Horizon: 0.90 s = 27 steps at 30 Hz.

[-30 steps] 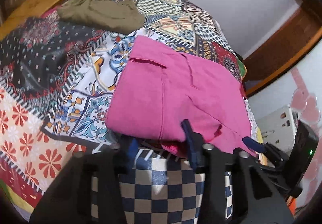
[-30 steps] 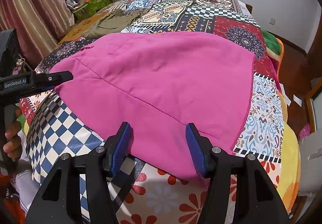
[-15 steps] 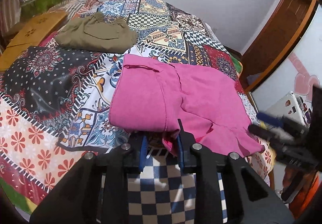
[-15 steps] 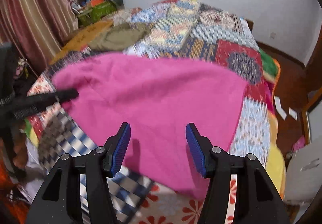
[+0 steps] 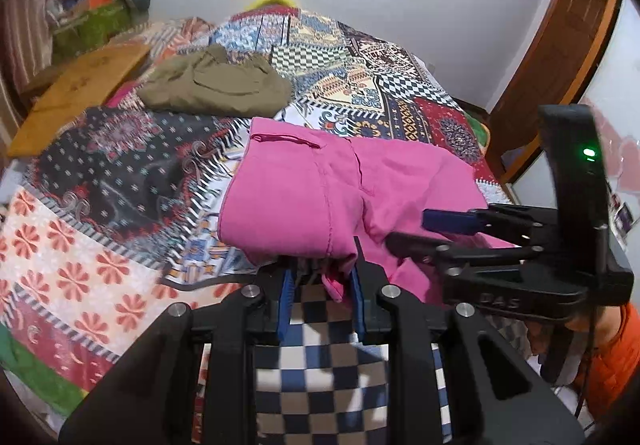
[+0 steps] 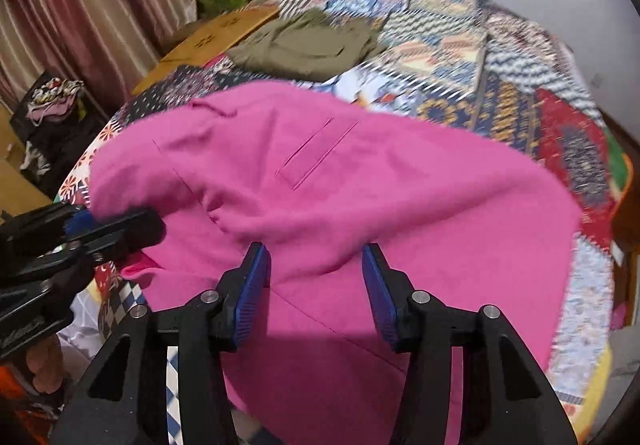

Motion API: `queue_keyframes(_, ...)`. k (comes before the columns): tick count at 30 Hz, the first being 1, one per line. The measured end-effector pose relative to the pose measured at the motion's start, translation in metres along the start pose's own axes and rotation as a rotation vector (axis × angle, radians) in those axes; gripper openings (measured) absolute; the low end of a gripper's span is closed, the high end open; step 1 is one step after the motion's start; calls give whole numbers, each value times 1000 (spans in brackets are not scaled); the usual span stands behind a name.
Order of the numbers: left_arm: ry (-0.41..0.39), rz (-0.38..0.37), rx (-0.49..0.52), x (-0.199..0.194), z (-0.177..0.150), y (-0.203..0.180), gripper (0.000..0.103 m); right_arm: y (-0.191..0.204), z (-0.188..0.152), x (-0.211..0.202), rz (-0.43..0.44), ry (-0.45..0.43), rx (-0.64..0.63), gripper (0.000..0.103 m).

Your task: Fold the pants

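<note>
The pink pants (image 5: 304, 197) lie partly folded on the patchwork bedspread (image 5: 120, 205). My left gripper (image 5: 322, 285) has narrowed its jaws on a pink hem edge and lifts that near edge. In the right wrist view the pink pants (image 6: 360, 185) are raised in a hump over the bed. My right gripper (image 6: 316, 265) is open, its blue pads (image 6: 252, 285) on either side of a lifted fold, not pinching it. The right gripper also shows in the left wrist view (image 5: 460, 225), and the left gripper shows in the right wrist view (image 6: 116, 225).
Folded olive pants (image 5: 216, 85) lie further back on the bed, also in the right wrist view (image 6: 308, 41). A wooden board (image 5: 76, 93) lies at the left. A clothes pile (image 5: 100, 5) sits in the corner. A door (image 5: 560, 57) stands at the right.
My left gripper closed on the pink hem and lifted it. The pants rose and moved forward over the bed. My right gripper stayed open and came up beside the left one.
</note>
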<state>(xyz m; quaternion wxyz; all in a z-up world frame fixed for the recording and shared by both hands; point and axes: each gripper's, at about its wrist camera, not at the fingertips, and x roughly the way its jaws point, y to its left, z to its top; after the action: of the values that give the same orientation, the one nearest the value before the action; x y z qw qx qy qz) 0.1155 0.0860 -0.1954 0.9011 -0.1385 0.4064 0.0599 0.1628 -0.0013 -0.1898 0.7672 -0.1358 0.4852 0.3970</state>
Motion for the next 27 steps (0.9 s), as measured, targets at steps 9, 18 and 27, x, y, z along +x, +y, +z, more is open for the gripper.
queue_keyframes(9,-79,55,159,-11,2,-29,22,2,0,2,43,10,-19,46)
queue_keyframes(18,-112,100,276,-18,7,-47,22,-22,-24,-42,21,-57,50,46)
queue_keyframes(27,-141,43,310,-26,16,-70,22,-33,-59,-40,-3,-33,85,48)
